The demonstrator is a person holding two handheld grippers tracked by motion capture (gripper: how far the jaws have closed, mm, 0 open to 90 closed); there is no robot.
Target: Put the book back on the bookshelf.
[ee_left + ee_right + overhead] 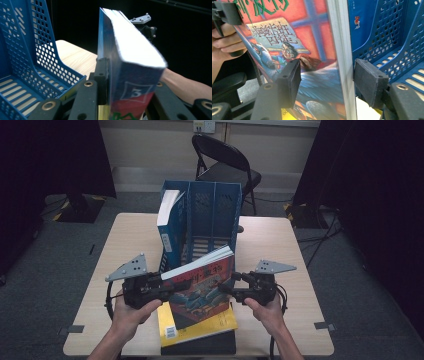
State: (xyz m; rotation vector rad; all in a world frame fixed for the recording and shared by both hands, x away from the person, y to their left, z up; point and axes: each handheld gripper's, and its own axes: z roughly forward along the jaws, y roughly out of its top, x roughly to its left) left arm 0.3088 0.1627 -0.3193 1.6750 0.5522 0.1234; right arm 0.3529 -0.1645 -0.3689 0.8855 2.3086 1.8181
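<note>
A thick red-and-blue illustrated book [202, 280] hangs tilted above the table, just in front of a blue three-slot file holder [202, 215]. My left gripper [172, 287] is shut on its spine end; in the left gripper view the left pad [101, 72] presses flat on the cover of the book [130, 50]. My right gripper [227, 282] is at the book's other end. In the right gripper view its jaws [328, 80] straddle the book [312, 50], with a gap between the right pad [369, 82] and the page edge, so it is open.
A blue book [167, 220] stands in the holder's left slot. Under the held book a yellow book [200, 325] lies on a dark one [200, 345] at the front edge of the wooden table [280, 250]. A folding chair [225, 165] stands behind the table.
</note>
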